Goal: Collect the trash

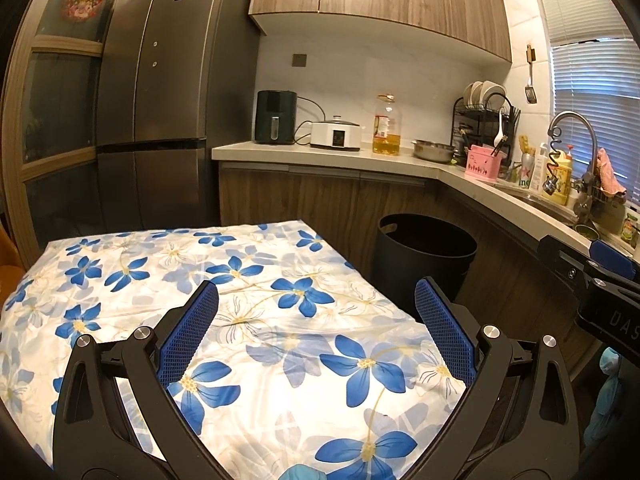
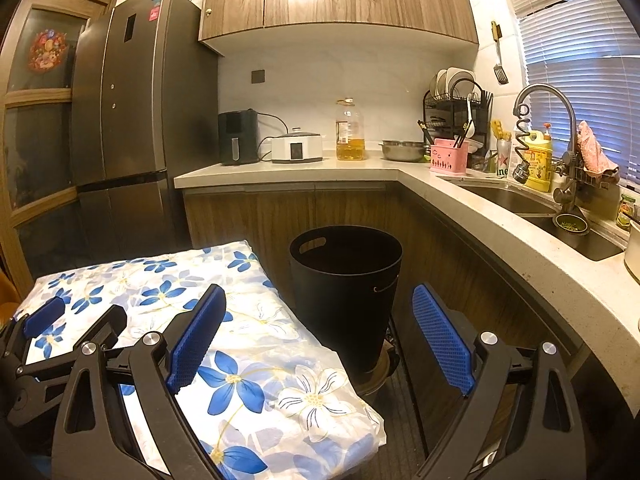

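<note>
A dark fridge [image 1: 156, 92] is standing left; an oil bottle [image 2: 351, 130] and steel bowl [image 2: 403, 150] are sitting on the desk [image 2: 304, 166].

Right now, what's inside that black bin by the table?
The bin stands open; the inner wall and a handle slot show, with no trash on that part. Its bottom is hidden by the near rim, so I cannot tell if it's empty.

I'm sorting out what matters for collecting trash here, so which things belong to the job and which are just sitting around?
Job:
black trash bin
left hand-held gripper, open
right hand-held gripper, open
flowered tablecloth, no trash visible on it

Just about:
oil bottle
air fryer
steel bowl
dish rack
refrigerator
</note>
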The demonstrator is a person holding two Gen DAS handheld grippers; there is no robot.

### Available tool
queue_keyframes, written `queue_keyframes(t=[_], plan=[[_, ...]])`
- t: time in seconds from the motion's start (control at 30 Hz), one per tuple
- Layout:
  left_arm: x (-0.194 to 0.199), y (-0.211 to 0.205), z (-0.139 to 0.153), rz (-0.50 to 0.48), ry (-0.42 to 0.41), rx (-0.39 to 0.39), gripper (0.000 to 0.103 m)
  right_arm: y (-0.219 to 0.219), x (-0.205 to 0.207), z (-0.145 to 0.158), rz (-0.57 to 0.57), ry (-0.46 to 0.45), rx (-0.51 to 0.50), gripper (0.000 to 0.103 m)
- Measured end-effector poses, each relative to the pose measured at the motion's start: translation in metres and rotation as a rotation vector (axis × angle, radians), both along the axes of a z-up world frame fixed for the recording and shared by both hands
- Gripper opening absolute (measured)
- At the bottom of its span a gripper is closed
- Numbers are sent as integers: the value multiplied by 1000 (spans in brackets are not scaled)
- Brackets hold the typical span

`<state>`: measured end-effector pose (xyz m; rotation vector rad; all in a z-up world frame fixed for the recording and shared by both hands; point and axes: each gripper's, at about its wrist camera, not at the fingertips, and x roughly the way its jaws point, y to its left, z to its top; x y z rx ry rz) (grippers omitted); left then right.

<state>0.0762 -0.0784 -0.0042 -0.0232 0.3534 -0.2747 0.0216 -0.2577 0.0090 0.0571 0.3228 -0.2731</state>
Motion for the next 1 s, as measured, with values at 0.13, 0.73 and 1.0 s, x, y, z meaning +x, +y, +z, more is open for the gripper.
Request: queue_keyframes(t=[0.13, 0.73, 1.0], plan=[[-3, 2, 1, 3, 0, -1, 97, 1, 0, 0, 2, -1, -2, 91], [-4, 4, 5, 7, -1, -3, 97, 2, 0, 1, 7, -3, -4, 91], [-4, 4, 4, 6, -1, -4, 97, 3, 0, 1, 8, -2, -4, 91]])
